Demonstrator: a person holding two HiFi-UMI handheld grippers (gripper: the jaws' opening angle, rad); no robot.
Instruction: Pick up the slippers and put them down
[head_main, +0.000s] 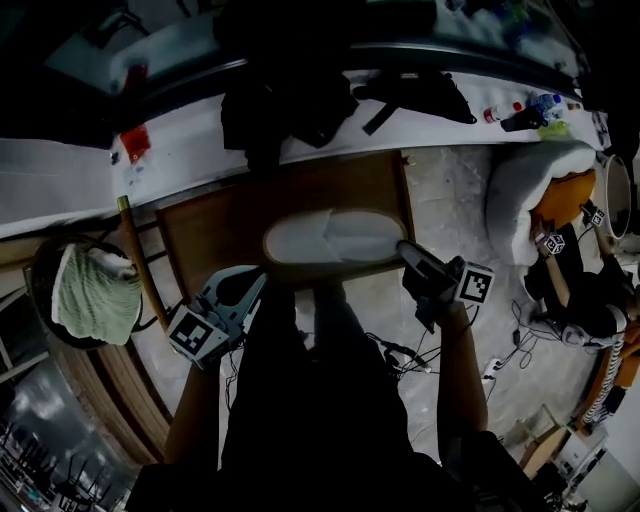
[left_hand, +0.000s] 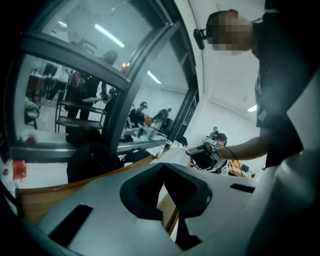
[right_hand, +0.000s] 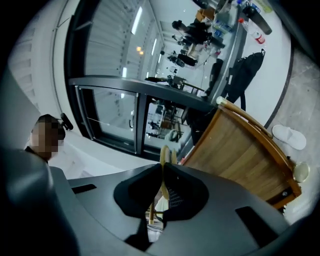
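Wooden table (head_main: 300, 195) fills the middle, and the pale slippers (head_main: 335, 238) lie as a pair at its near edge, untouched. Left gripper (head_main: 255, 282) and right gripper (head_main: 412, 258) flank them, both with jaws pressed together on nothing. Risk, as I read it: a pinch on one soft slipper only could drag its mate over that edge to the floor.

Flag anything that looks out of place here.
The white slippers lie on top of the wooden table, footwear on a tabletop rather than on the floor. The right gripper view shows what looks like another white slipper alone on the floor past the table's edge. Nothing looks spilled or broken.
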